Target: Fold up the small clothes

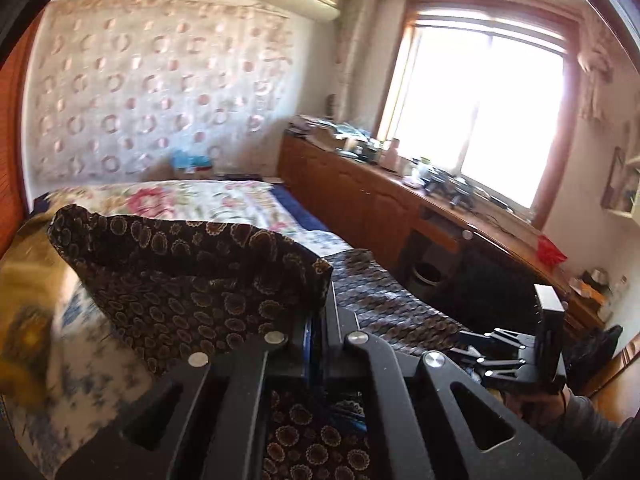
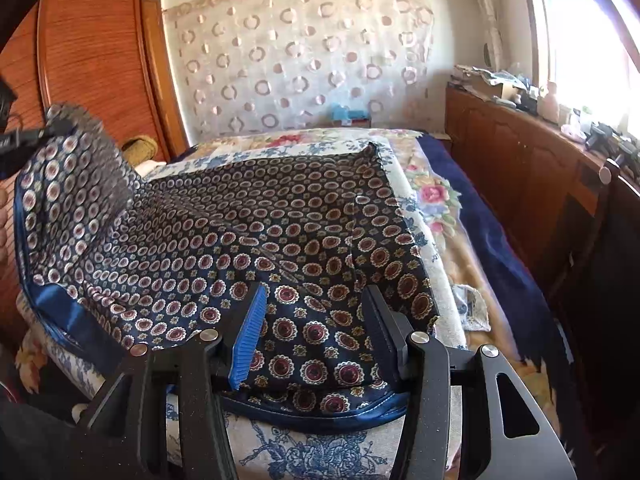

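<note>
Patterned garment (image 2: 256, 216) on bed (image 2: 436, 200), left tongs (image 1: 316, 308) clamping lifted edge, right tongs (image 2: 316, 312) spread wide.

Bed (image 2: 496, 240) with floral quilt (image 2: 432, 200), dark medallion-print garment (image 2: 280, 232) spread on top.

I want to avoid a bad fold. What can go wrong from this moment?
1. The left claw pinches only a corner of the patterned garment, so the raised cloth may slip out.
2. The right claw is open over the near hem and holds nothing, so that side may drag along the floral bedcover.
3. The lifted part sags, so the fold may land crooked.
</note>
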{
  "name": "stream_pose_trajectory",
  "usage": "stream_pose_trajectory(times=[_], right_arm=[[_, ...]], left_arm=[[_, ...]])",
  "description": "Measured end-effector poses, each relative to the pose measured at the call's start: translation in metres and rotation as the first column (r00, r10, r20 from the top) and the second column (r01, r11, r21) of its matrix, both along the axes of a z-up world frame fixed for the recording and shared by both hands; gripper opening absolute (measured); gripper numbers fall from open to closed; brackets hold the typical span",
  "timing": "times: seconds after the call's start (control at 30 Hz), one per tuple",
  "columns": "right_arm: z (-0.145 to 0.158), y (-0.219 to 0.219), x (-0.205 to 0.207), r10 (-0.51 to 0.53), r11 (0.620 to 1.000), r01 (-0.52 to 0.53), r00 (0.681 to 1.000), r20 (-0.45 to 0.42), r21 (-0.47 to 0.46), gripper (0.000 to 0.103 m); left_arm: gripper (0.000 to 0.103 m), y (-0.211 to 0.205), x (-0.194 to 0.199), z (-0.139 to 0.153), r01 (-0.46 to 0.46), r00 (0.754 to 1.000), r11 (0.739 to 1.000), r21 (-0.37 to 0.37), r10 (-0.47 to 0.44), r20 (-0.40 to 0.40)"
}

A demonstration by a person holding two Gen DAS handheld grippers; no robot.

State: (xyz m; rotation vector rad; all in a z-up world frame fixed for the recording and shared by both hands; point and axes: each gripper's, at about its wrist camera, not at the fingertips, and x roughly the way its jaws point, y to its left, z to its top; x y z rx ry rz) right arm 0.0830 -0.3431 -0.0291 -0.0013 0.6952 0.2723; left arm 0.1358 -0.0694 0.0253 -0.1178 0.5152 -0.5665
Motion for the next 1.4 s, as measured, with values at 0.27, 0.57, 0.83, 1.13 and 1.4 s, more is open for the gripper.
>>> stream_pose_trajectory(times=[0.27, 0.57, 0.83, 1.13, 1.4], right_arm=[[0.004, -0.011, -0.003, -0.017, 1.000, 0.017, 1.000, 0.019, 0.014, 0.051], [0.008, -0.024, -0.008, -0.038, 0.999, 0.037, 0.999, 0.024, 0.029, 0.051], [0.008, -0.019, -0.005, -0.043, 0.999, 0.043, 0.999, 0.019, 0.029, 0.051], [0.015, 0.002, 0.008, -0.006, 1.000, 0.005, 1.000, 0.024, 0.013, 0.051], [0.018, 0.043, 0.023, 0.094, 0.995, -0.094, 0.995, 0.014, -0.037, 0.051]], left_arm=[[0.000, -0.058, 0.008, 0.031, 0.110, 0.993, 0.992, 0.055, -0.112, 0.033], [0.008, -0.100, 0.013, 0.021, 0.222, 0.975, 0.968, 0.116, -0.217, -0.056], [0.045, -0.081, -0.006, -0.004, 0.159, 0.987, 0.975, 0.158, -0.152, -0.060], [0.045, -0.030, -0.022, -0.035, 0.017, 0.999, 0.985, 0.171, -0.008, -0.050], [0.045, 0.002, -0.028, -0.055, -0.042, 0.995, 0.986, 0.164, 0.056, -0.080]])
